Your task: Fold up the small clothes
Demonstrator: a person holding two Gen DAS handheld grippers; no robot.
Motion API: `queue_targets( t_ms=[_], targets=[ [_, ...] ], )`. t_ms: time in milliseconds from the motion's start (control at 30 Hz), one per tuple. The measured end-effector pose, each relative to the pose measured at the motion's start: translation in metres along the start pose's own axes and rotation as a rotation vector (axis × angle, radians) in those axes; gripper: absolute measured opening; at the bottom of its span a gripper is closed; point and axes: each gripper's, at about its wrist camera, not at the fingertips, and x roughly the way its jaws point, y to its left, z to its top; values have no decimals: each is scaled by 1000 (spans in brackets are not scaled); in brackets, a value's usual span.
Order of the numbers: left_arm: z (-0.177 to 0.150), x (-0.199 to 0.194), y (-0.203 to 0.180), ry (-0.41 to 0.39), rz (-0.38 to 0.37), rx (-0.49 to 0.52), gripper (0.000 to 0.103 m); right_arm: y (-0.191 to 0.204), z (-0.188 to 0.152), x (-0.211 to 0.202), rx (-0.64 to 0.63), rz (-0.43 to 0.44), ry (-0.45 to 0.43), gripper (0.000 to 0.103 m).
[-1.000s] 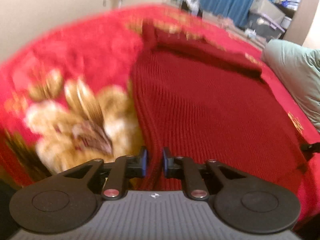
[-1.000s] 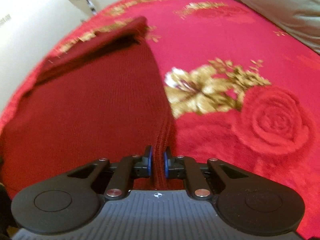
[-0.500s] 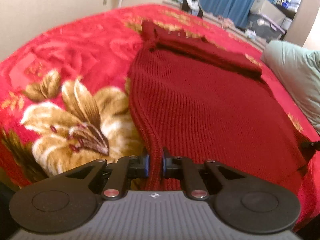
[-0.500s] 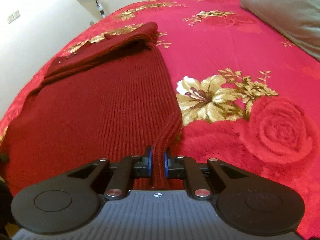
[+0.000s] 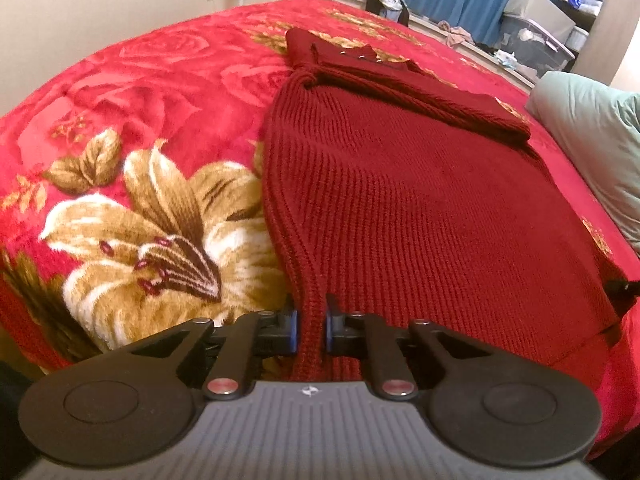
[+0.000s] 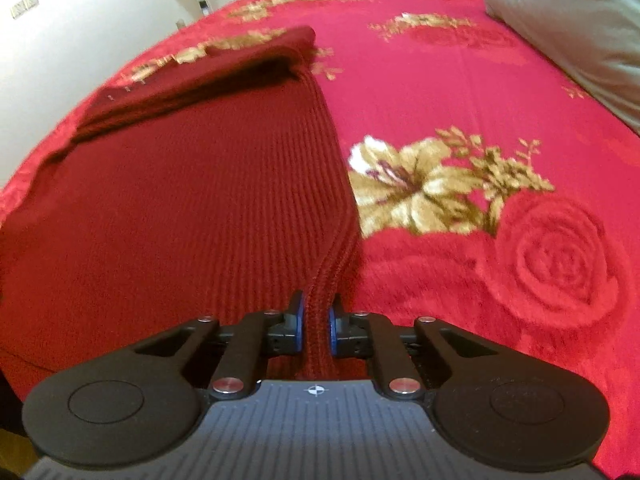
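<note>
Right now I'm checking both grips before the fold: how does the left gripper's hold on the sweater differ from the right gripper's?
The left gripper pinches the dark red sweater at its left side edge, next to a gold lily on the blanket; the right gripper pinches the opposite side edge, near a red rose. The left view is sharp; the right view is slightly blurred. Both are shut on a bunched ridge of knit at the near hem.

The left gripper (image 5: 308, 322) and the right gripper (image 6: 316, 322) both point steeply downward, each with its blue-padded black jaws clamped on a bunched edge of the dark red ribbed knit garment (image 5: 400, 208) pinched between them.
</note>
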Motion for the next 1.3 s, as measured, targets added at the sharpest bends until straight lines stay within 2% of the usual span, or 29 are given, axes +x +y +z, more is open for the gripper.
queue_targets(
  t_ms=[933, 1100, 1300],
  targets=[
    [-1, 1, 0, 4, 6, 5, 12, 2, 1, 3, -25, -14, 6, 11],
    [5, -17, -5, -47, -16, 27, 11, 0, 7, -14, 14, 23, -55, 11],
    [32, -63, -12, -141, -114, 61, 10, -12, 27, -67, 148, 179, -199, 10]
  ],
)
